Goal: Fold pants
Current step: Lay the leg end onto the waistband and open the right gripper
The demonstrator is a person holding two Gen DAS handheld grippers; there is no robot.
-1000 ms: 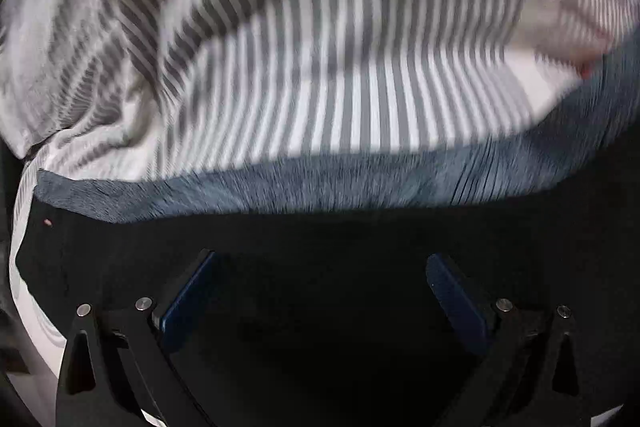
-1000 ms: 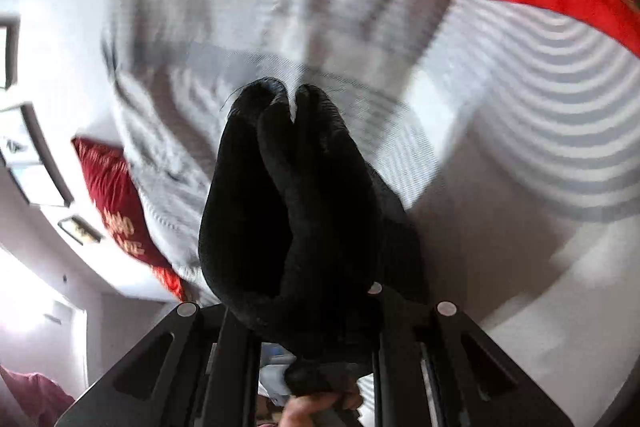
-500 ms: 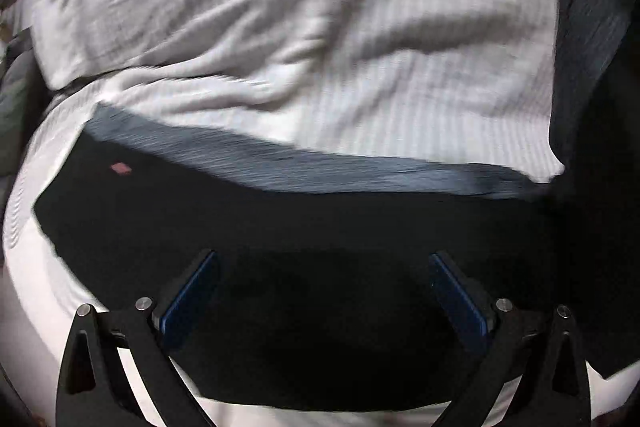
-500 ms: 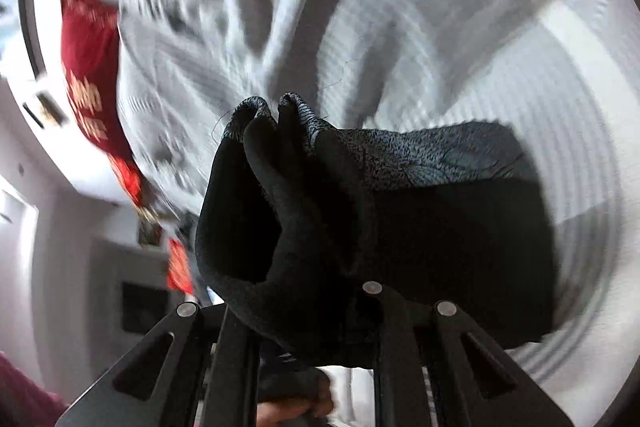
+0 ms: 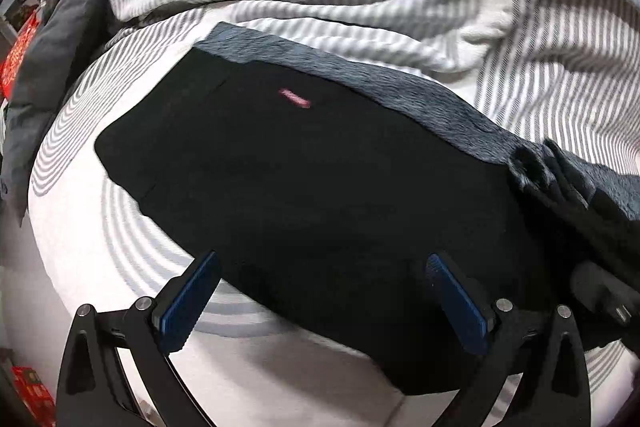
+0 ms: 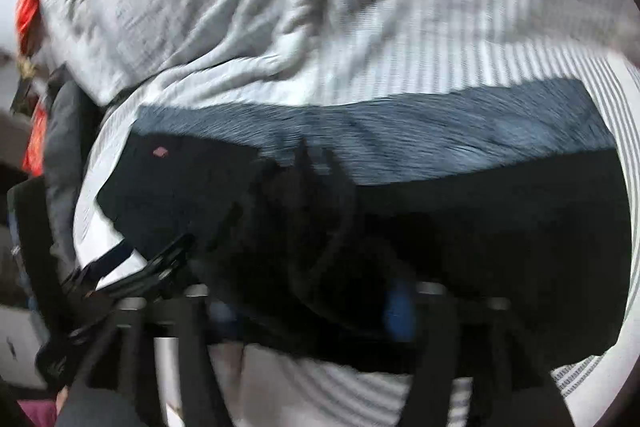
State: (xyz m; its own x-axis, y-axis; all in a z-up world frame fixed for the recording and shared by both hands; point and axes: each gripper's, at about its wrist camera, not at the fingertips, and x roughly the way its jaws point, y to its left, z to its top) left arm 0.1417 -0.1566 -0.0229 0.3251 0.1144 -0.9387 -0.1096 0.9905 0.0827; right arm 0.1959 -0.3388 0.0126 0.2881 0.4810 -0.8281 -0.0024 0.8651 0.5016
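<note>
Black pants (image 5: 320,195) lie folded on the striped bed (image 5: 132,247), both hand-held grippers wide and empty, the right hand-held gripper (image 6: 312,311) having just opened, the left hand-held gripper (image 5: 320,299) at 6 o'clock; likely only tidying left

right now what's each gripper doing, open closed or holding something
left gripper: open, holding nothing, above the black pants.
right gripper: jaws have just been opening; open, a bunch of the pants between them.

Surface notes: cloth throughout, hard parts on grippers only.
Pants (image 5: 320,187): matt black knit, fuzzy grey lining. Bedsheet (image 5: 560,67): striped woven cotton, wrinkled. Left gripper (image 5: 320,291): matt black plastic, blue ribbed pads (image 5: 188,303).
</note>
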